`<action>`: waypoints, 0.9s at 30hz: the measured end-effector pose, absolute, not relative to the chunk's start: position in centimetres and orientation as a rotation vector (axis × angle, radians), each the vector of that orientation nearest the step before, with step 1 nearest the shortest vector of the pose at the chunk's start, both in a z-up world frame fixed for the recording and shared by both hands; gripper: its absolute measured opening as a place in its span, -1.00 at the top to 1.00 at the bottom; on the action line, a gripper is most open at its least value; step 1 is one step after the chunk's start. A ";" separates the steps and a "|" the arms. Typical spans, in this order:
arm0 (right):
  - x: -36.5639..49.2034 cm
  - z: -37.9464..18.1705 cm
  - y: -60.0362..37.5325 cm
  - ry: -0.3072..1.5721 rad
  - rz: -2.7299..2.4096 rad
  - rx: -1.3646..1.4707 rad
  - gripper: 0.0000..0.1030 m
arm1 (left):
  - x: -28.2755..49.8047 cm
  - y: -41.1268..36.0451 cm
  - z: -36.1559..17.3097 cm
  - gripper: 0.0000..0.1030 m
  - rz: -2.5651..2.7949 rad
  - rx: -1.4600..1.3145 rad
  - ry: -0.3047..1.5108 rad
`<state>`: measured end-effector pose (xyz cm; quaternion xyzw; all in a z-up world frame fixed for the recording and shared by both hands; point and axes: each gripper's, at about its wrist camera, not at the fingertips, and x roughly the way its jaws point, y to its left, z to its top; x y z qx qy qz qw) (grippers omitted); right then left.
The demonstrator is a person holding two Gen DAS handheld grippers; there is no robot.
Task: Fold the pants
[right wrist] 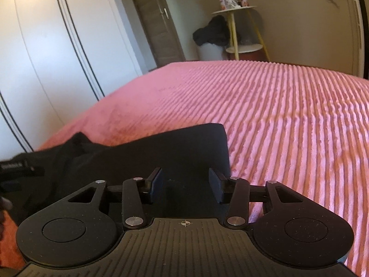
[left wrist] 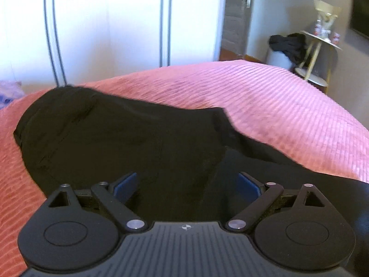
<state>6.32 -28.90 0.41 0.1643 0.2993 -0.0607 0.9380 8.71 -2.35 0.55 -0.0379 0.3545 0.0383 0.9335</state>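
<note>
- Left wrist view: black pants (left wrist: 110, 138) spread across a pink ribbed bedspread (left wrist: 276, 106), bunched end far left, one squared corner poking up at mid-right. Only this view shows the whole spread of the cloth and a dark screen (left wrist: 362, 9) on the right wall.
- Right wrist view: shows only one flat, squared end of the pants (right wrist: 184, 147) on the bedspread (right wrist: 288, 127), with rumpled cloth trailing off to the left edge. Only this view shows a black object with a small white label (right wrist: 13, 168) at the far left; what it is I cannot tell.
- Both views: white wardrobe (left wrist: 103, 23) with dark vertical strips, a wooden door (left wrist: 237, 16), a round two-tier side table (left wrist: 320, 39) with small items on top, and a white bin (left wrist: 280, 57) draped in dark cloth beside it.
- Left gripper (left wrist: 186, 184): jaws spread wide, blue pads well apart, over the black cloth. Nothing pinched between them; whether the tips touch the fabric I cannot tell.
- Right gripper (right wrist: 185, 184): jaws partly apart, clear gap between the pads, poised over the squared end of the pants. No cloth caught between them; contact below is not clear.
- Count: one pair of pants, two grippers, one bedspread, one side table, one bin, one door.
- Left wrist view is slightly blurred.
</note>
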 end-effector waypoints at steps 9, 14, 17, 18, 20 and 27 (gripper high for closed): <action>8.2 -1.7 -29.2 0.700 -0.276 0.220 -0.09 | 8.7 -9.8 -1.7 -0.83 -0.176 0.085 0.774; 8.5 -2.0 -30.1 0.691 -0.268 0.264 -0.12 | 9.6 -10.0 -3.3 -0.84 -0.149 0.074 0.830; 8.2 -1.4 -29.6 0.674 -0.281 0.231 -0.03 | 10.2 -9.5 -3.9 -0.92 -0.129 0.061 0.830; 8.1 -1.0 -29.4 0.656 -0.294 0.227 0.02 | 10.5 -9.4 -3.9 -0.92 -0.126 0.053 0.831; 7.5 0.2 -29.1 0.599 -0.292 0.219 0.06 | 10.8 -9.0 -4.1 -0.92 -0.126 0.037 0.833; 7.4 0.4 -26.2 0.653 -0.125 0.155 0.25 | 10.6 -8.7 -3.7 -0.93 -0.126 0.028 0.836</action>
